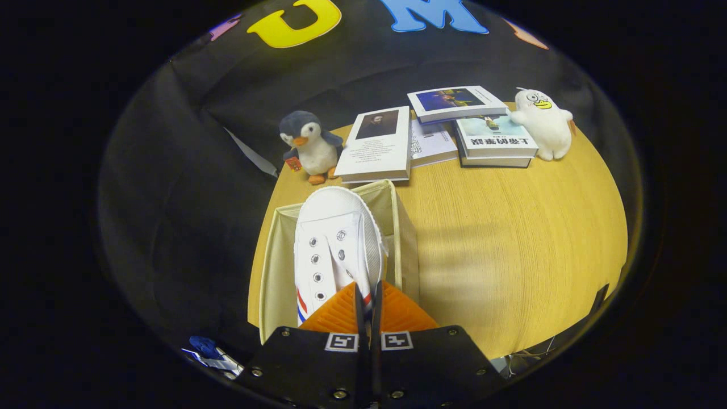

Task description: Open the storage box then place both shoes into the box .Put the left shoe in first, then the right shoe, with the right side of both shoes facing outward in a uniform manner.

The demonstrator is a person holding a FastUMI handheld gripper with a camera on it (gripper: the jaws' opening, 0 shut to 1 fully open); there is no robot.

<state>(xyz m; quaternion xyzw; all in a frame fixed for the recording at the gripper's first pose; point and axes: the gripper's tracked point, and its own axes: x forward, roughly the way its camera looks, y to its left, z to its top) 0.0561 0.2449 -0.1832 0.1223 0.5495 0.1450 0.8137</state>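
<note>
Light wooden tabletop [511,238] carries everything. Nearest, the gripper [368,298] has its fingers nearly together, pinching the rear edge of a white canvas shoe with red and blue stripes [335,244], heel hidden behind them, held over the open beige fabric storage box [272,272]. Beyond lie a plush penguin [309,145], stacked books [448,130] and a white plush duck [545,122].
</note>
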